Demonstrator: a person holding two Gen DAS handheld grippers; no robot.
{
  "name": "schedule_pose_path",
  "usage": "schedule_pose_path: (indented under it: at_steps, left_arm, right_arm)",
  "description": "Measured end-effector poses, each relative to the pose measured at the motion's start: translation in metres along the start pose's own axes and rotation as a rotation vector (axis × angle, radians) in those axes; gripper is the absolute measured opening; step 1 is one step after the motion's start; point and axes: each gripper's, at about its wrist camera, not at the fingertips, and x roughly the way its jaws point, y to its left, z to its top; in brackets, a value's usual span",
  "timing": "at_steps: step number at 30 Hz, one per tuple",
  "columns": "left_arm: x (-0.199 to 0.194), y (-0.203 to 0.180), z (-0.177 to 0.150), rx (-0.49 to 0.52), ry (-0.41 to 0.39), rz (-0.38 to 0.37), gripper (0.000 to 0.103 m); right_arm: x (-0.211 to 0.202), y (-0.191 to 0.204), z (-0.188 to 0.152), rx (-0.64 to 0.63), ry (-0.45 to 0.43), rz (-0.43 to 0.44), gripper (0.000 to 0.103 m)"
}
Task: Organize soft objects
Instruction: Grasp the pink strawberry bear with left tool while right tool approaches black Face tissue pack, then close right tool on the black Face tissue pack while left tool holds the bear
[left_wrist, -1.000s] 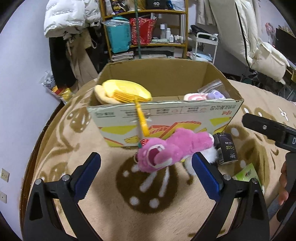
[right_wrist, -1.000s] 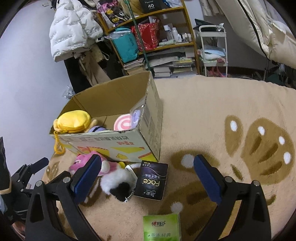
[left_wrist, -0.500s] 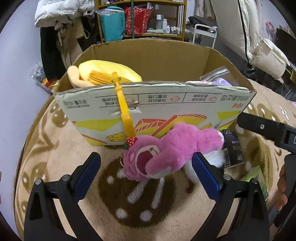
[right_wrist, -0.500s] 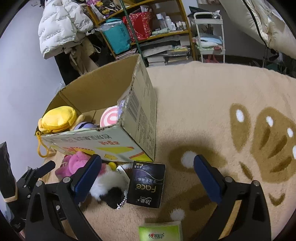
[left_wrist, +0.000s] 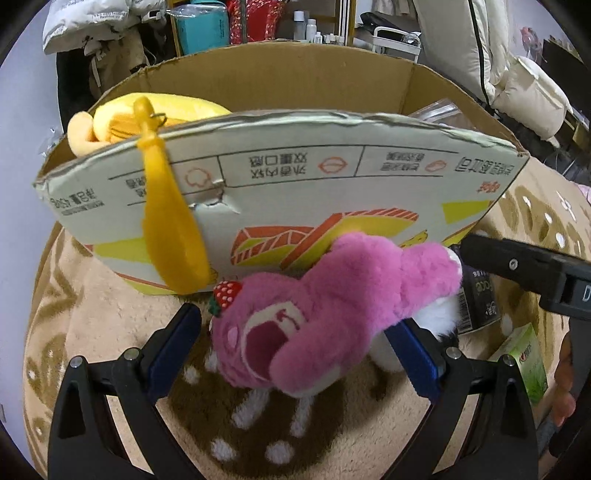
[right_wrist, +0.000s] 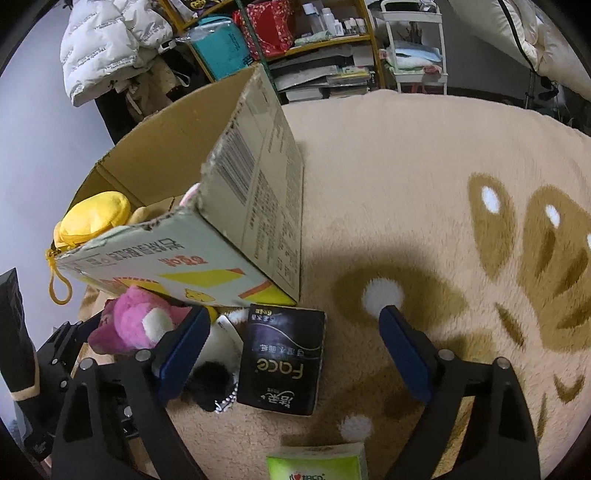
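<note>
Left wrist view: left tongs (left_wrist: 295, 350) spread wide, pink plush (left_wrist: 332, 321) lying between the pads on the blanket (left_wrist: 92, 314), neither pad clearly pressing it; cardboard box (left_wrist: 295, 177) just beyond, yellow plush (left_wrist: 122, 118) inside. Right wrist view: right tongs (right_wrist: 295, 347) gaping though just drawn in slightly, dark tissue pack (right_wrist: 282, 362) between the pads untouched, black-and-white plush (right_wrist: 218, 362) by the left pad, green pack (right_wrist: 317, 463) nearest.

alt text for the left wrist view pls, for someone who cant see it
A pink plush bear lies on a beige patterned blanket between the open left tongs, against a cardboard box holding a yellow plush. The right tongs reach in from the right edge.
</note>
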Motion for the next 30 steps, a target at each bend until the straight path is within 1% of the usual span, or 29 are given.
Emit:
schedule_pose_path:
  at_steps: [3,5,7,10,11,13,18,23,27,30]
  left_arm:
    - [0.001,0.0,0.001,0.007,-0.006,-0.001,0.098]
    - [0.001,-0.001,0.001,0.012,-0.011,-0.001,0.098]
    - [0.002,-0.002,0.002,0.008,-0.011,-0.013,0.098]
    - [0.005,-0.001,0.005,-0.014,0.0,-0.068,0.087]
    - [0.007,0.0,0.005,-0.023,0.007,-0.08,0.086]
    - [0.008,-0.003,0.007,-0.025,0.004,-0.084,0.084]
    - [0.011,-0.006,0.008,-0.026,0.003,-0.09,0.08]
    - [0.007,0.003,0.002,-0.046,0.005,-0.096,0.08]
    - [0.004,0.009,0.001,-0.064,0.005,-0.085,0.079]
    - [0.003,0.012,0.0,-0.081,0.015,-0.09,0.078]
  right_arm:
    - [0.003,-0.001,-0.001,0.004,0.014,-0.001,0.095]
    - [0.006,-0.001,-0.002,-0.001,0.028,-0.004,0.09]
    - [0.009,-0.001,-0.002,-0.004,0.041,0.0,0.088]
    - [0.011,0.002,-0.003,-0.018,0.046,-0.012,0.087]
    - [0.012,0.003,-0.002,-0.025,0.052,-0.021,0.082]
    - [0.014,0.002,-0.002,-0.027,0.059,-0.037,0.077]
    - [0.014,-0.002,-0.001,-0.014,0.063,-0.028,0.077]
    - [0.015,-0.005,-0.001,-0.007,0.067,-0.028,0.073]
    - [0.016,-0.004,-0.001,-0.019,0.067,-0.038,0.073]
    - [0.021,0.002,-0.003,-0.054,0.072,-0.057,0.068]
